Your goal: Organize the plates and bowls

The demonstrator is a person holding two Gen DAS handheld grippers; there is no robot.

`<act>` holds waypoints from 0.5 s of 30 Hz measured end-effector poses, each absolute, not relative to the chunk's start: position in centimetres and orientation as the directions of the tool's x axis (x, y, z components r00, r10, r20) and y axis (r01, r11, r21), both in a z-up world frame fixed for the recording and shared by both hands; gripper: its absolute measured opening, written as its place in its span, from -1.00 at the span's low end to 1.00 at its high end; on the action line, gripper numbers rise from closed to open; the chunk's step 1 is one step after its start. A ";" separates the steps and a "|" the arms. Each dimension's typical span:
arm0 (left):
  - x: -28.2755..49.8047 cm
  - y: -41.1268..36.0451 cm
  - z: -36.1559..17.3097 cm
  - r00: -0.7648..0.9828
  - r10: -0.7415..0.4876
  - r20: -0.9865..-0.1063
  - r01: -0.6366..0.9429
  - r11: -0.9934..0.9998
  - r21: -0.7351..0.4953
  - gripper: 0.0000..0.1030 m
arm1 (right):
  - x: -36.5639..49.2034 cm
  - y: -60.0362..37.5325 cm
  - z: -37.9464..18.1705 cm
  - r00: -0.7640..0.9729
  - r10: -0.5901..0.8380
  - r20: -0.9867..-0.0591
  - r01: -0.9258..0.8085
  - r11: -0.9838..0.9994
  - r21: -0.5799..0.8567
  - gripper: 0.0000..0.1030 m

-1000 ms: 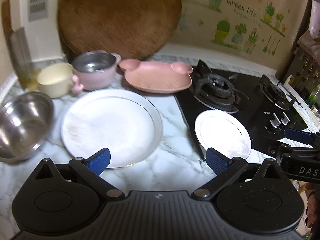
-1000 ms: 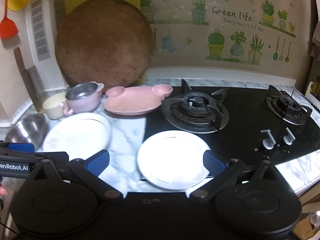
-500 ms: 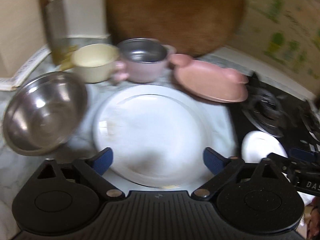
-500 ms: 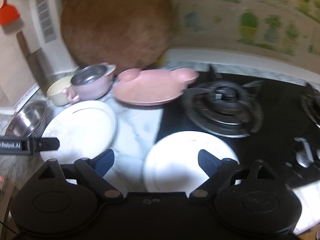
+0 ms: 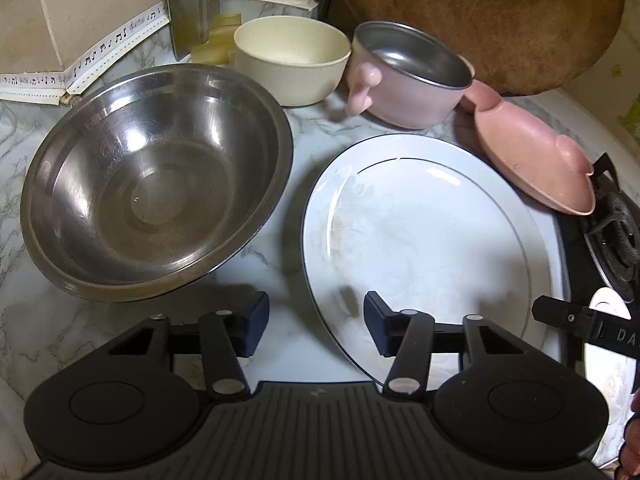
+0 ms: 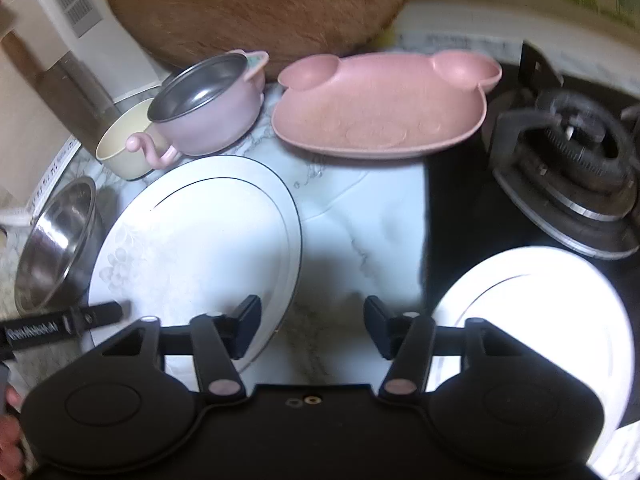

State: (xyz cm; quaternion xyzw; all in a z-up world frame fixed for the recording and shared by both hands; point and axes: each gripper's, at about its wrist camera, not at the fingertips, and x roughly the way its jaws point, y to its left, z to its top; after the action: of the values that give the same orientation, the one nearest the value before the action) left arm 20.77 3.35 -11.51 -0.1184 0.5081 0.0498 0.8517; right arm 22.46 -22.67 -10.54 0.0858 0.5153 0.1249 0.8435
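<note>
- My left gripper (image 5: 316,326) sits at the bottom centre of the left wrist view, jaws half spread and just been closing, nothing pinched. The rim of the large white plate (image 5: 432,236) runs between its fingers, but neither pad presses on it.
- My right gripper (image 6: 312,326) sits at the bottom centre of the right wrist view, jaws half spread and just been closing, holding nothing. Bare marble counter (image 6: 360,220) lies between its fingers.
- In that view the large white plate lies at lower left and the small white plate (image 6: 540,304) at lower right, the latter resting on the black hob (image 6: 460,208).
- Steel mixing bowl (image 5: 156,180): left of centre in the left wrist view, just beside the large plate, apart from it.
- Cream bowl (image 5: 292,58) and pink steel-lined pot (image 5: 408,76): upper centre, side by side.
- Pink bear-shaped plate (image 5: 532,160): upper right, its near edge over the large plate's rim.
- Round wooden board (image 5: 480,16): leaning against the wall at the top.
- Gas burner (image 6: 572,152): right edge of the right wrist view.
</note>
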 end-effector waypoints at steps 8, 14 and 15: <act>21.2 3.5 -11.9 0.465 -0.081 -0.882 -0.205 0.959 -0.196 -0.44 | 23.2 -22.5 -11.6 0.387 0.331 -0.860 -0.060 0.940 0.335 -0.42; 21.2 3.3 -11.8 0.465 -0.099 -0.880 -0.191 0.959 -0.209 -0.65 | 23.1 -22.5 -11.3 0.382 0.373 -0.845 -0.045 0.921 0.386 -0.80; 21.1 3.3 -11.8 0.464 -0.101 -0.880 -0.189 0.959 -0.210 -0.66 | 23.1 -22.3 -11.2 0.384 0.362 -0.849 -0.047 0.926 0.374 -0.80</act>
State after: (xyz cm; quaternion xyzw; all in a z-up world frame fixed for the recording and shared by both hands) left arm 21.14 3.30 -11.76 -0.1405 0.5171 0.0262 0.8439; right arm 23.08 -22.34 -11.21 0.1457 0.5408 0.1248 0.8190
